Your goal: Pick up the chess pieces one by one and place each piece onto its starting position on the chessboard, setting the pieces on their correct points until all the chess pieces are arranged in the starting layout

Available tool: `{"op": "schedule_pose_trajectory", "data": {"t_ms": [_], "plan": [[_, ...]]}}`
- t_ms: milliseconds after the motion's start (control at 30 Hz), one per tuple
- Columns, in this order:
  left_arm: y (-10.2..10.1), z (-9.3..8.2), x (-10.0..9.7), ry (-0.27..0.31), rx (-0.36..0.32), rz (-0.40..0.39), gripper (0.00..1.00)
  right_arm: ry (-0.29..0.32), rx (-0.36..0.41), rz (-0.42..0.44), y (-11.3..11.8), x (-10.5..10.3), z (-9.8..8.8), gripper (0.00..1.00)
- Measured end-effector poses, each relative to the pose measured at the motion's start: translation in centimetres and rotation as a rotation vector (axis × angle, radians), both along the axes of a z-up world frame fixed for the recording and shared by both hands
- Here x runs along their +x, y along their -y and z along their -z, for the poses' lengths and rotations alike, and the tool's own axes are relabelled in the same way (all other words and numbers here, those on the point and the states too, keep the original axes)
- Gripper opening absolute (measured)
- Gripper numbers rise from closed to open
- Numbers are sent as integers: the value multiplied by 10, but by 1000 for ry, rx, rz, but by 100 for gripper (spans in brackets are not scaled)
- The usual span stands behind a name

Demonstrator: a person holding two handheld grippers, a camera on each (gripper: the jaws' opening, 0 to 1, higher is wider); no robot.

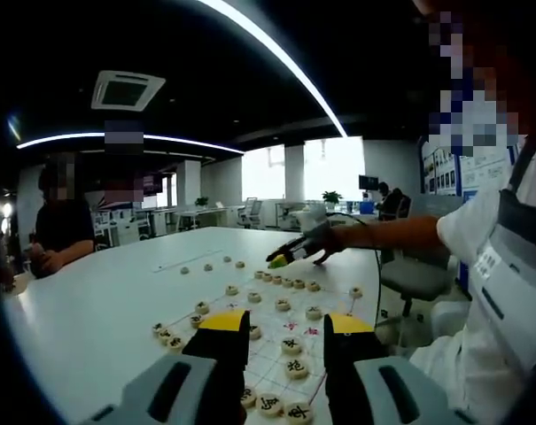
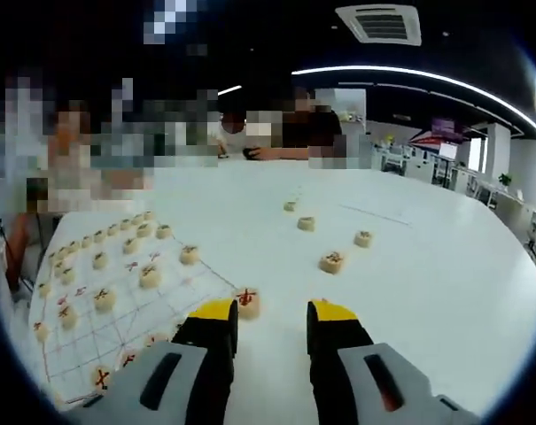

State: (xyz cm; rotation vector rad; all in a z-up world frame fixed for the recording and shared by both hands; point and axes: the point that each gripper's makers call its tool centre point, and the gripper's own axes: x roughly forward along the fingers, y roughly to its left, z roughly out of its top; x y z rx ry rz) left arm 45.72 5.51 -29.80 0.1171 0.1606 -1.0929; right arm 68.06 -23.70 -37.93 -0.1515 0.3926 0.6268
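Note:
A white paper chessboard (image 1: 272, 354) lies on the white table, with round wooden chess pieces on its points, a row of them (image 1: 285, 282) along its far edge. My left gripper (image 1: 287, 326) hovers open above the near side of the board, nothing between its jaws. My right gripper (image 1: 280, 260), in a gloved hand, reaches in beyond that far row. In the right gripper view my right gripper (image 2: 273, 317) stands open. A red-marked piece (image 2: 247, 302) lies just off the board's corner (image 2: 216, 285), beside the left jaw's tip, not between the jaws.
Several loose pieces (image 2: 332, 261) lie scattered on the bare table to the right of the board, others (image 1: 205, 266) near its far left corner. People sit at the table's far side (image 2: 285, 133) and left end (image 1: 59, 226). An office chair (image 1: 409, 270) stands behind.

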Motion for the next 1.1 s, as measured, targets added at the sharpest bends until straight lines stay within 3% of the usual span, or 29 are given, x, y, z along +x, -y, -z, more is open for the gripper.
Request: {"op": "schedule_pose_trajectory", "data": {"t_ms": [133,300,500,733,900,1100], "plan": [[-2,-1,1,-1,-2,-6,35,5,4,76,9,30,0,32],[-2,0,2,-2,1,-11,35,19,48,239,29,81,-8,31],[-4,-1,1,2,0,-12,35,-9,-5,309,38,120,3,33],[-6,0,4,-3,1,-16,35,-7,-43,364,42,147,6,33],[-7,0,5,-4,-3,-20,35,-50,-76,364,40,151,19,35],[-5,0,4,-4,-1,-18,35,-50,-73,381,37,159,20,33]]}}
